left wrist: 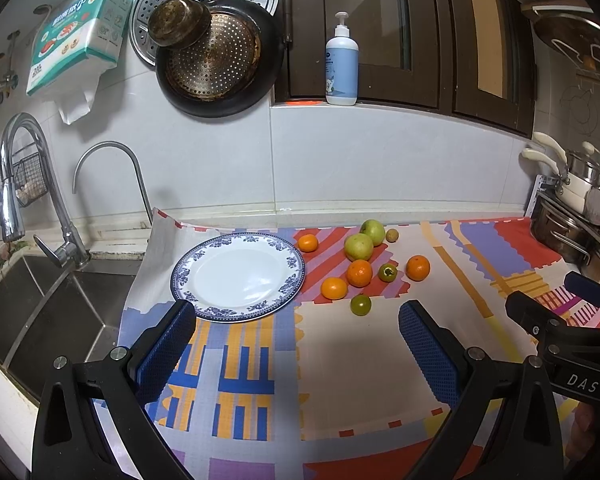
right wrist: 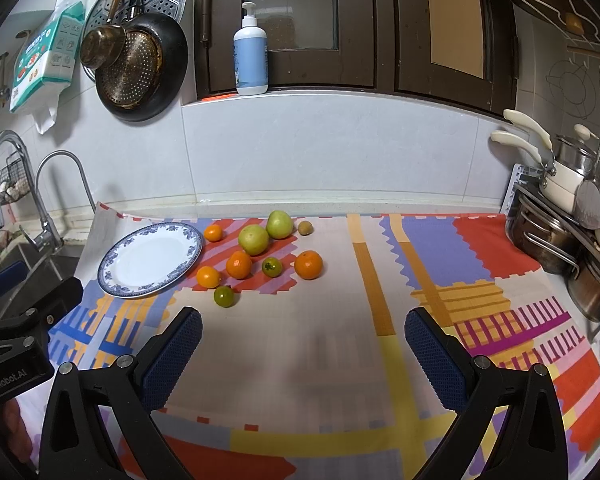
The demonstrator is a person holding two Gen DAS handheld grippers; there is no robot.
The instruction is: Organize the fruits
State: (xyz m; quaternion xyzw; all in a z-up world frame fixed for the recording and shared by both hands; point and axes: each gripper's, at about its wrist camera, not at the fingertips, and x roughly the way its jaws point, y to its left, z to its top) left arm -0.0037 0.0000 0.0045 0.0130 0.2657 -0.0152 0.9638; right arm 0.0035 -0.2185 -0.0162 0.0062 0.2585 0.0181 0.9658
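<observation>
1. Left gripper (left wrist: 296, 344): jaws spread wide, nothing between the blue pads (left wrist: 430, 354), hovering over the patterned cloth (left wrist: 352, 368).
2. Right gripper (right wrist: 302, 344): likewise spread and empty, over the same cloth, just right of the left one.
3. Plate (left wrist: 238, 276): blue-rimmed, white, bare; ahead of the left gripper, near edge just past its left fingertip; ahead-left of the right gripper.
4. Fruits, loose on the cloth right of the plate, ahead of both tools and touched by neither:
   - four oranges (left wrist: 359, 273), one close to the plate's far rim;
   - two pale green apples (left wrist: 358, 246), touching, at the back;
   - two small green tomatoes (left wrist: 360, 305), one nearest the grippers;
   - a small brownish fruit (left wrist: 392, 235), farthest back, type unclear.
5. Sink (left wrist: 40, 312): left of the left gripper, beyond the cloth edge.
</observation>
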